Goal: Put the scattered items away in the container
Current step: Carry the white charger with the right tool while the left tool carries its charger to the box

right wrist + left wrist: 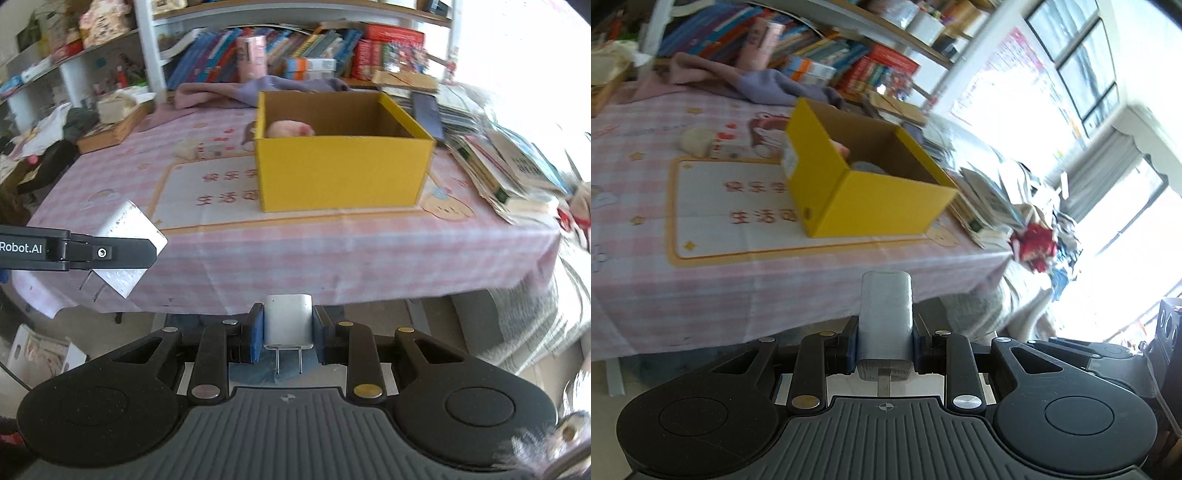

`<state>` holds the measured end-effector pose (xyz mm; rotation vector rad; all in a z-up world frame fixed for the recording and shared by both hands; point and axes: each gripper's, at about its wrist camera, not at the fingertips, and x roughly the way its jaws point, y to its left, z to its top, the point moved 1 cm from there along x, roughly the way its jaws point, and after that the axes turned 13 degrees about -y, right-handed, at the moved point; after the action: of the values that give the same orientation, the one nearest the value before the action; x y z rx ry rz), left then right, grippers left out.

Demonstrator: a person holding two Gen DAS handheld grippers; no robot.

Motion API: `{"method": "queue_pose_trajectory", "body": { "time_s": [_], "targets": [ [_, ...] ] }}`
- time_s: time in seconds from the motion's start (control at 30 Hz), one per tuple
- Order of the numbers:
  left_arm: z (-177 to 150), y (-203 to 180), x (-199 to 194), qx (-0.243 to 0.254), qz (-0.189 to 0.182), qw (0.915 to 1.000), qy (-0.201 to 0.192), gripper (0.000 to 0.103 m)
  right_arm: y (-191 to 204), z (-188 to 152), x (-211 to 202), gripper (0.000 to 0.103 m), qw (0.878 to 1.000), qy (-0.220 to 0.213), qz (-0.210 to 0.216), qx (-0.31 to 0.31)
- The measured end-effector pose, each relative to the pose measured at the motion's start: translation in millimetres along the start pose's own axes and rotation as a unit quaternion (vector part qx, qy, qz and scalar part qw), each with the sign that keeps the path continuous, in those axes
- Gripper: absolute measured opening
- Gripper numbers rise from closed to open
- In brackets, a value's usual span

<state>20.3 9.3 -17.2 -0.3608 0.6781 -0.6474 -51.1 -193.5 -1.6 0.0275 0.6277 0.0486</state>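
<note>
- Right gripper (288, 332): pinching a small white charger (288, 323), prongs facing me, hanging before the yellow box (341, 171).
- Left gripper (885, 338): clamping a grey-white adapter (885, 317), also short of that box.
- Box: sitting on the pink tablecloth (332, 251), holding a pink item (290, 129).

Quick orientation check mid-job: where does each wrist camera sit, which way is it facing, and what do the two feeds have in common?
Left wrist: rides on the left gripper, tilted, facing the open yellow cardboard box on the pink checked tablecloth; its jaws clamp a grey-white plug adapter.
Right wrist: rides on the right gripper, level, facing the box's front; its jaws clamp a small white wall charger; the left gripper enters at left.
Shared: box, tablecloth, bookshelf.
</note>
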Motion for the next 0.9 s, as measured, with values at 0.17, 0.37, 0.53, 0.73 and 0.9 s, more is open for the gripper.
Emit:
{"method": "queue_pose_trajectory", "body": {
  "time_s": [0.17, 0.37, 0.53, 0.73, 0.9],
  "targets": [
    [0, -19, 18, 0.024, -0.027, 0.9991, 0.021, 0.025, -24, -5, -5, 0.025, 0.999, 0.004, -0.027, 0.036],
    [2, -36, 37, 0.043, -0.050, 0.9972, 0.035, 0.025, -44, -10, -9, 0.025, 0.997, 0.009, -0.049, 0.059],
    [7, -48, 47, 0.064, -0.062, 0.9954, 0.035, 0.025, -56, -7, -3, 0.025, 0.996, 0.010, -0.053, 0.073],
    [12, -48, 60, 0.062, -0.059, 0.9957, 0.034, 0.025, -68, -2, 15, 0.025, 0.996, 0.018, -0.041, 0.083],
    [21, -43, 71, 0.062, -0.049, 0.9966, 0.026, 0.025, -75, 7, 34, 0.025, 0.996, 0.020, -0.027, 0.080]
  ]
}}
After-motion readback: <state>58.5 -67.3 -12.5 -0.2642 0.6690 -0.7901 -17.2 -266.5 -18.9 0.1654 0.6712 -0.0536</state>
